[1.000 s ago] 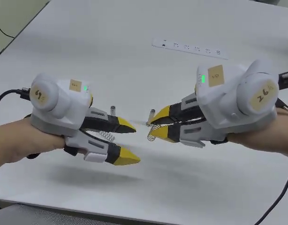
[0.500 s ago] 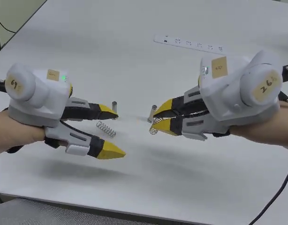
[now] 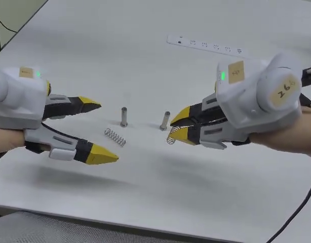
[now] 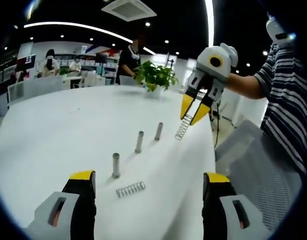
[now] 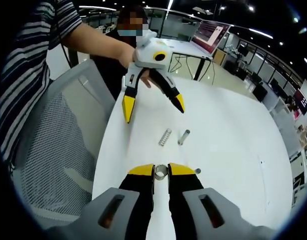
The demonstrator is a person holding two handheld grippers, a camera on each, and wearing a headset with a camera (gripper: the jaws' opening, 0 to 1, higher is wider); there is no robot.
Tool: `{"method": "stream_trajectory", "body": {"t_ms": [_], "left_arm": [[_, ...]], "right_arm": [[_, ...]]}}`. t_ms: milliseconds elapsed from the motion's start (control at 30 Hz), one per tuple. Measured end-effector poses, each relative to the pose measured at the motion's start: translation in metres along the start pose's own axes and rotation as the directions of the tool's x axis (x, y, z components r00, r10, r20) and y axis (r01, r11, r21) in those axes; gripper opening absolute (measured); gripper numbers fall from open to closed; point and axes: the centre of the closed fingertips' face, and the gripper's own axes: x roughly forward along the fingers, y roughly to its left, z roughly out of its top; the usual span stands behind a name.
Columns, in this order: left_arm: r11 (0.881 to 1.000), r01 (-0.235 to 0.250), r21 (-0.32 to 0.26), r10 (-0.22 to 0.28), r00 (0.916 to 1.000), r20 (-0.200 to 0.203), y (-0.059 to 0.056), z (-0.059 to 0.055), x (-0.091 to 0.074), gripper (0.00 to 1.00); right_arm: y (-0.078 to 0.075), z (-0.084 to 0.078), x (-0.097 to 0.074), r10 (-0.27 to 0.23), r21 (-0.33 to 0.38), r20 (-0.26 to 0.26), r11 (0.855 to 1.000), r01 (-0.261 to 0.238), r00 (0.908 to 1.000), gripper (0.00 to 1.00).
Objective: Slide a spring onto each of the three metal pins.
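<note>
Threading step: the right hand-held gripper (image 3: 174,129) pinches a spring (image 3: 171,137) at five o'clock of the pin (image 3: 165,120). Next, I'd say, its coil needs centring over the tip. The left hand-held gripper (image 3: 108,131) gapes wide, empty.

Right gripper (image 3: 173,130) yellow-tipped; table (image 3: 145,50) white; shirt (image 4: 286,100) striped

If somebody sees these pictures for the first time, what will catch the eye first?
First come the two white grippers with yellow tips, facing each other over the white table. The left gripper has its jaws wide open, and the right gripper is closed on a small spring. Between them, three bare metal pins stand in a row, and a loose spring lies flat on the table beside them.
</note>
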Motion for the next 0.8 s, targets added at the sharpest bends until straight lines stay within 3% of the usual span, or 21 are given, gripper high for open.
{"method": "stream_trajectory", "body": {"t_ms": [233,533,800], "left_arm": [[0.999,-0.042,-0.016,0.042,0.9990,0.015,0.008,0.000,-0.006,0.98],[0.998,-0.059,-0.024,0.059,0.9977,0.033,0.012,0.000,-0.010,0.98],[0.998,-0.065,-0.025,0.066,0.9972,0.035,0.015,-0.002,-0.014,0.98]], "right_arm": [[-0.002,-0.007,0.006,0.021,0.017,-0.029,1.000,-0.021,0.9994,0.07],[-0.017,-0.017,0.008,0.000,0.055,-0.047,0.999,0.002,0.9989,0.07],[-0.031,-0.012,0.009,-0.020,0.086,-0.032,0.996,0.023,0.9993,0.07]]}}
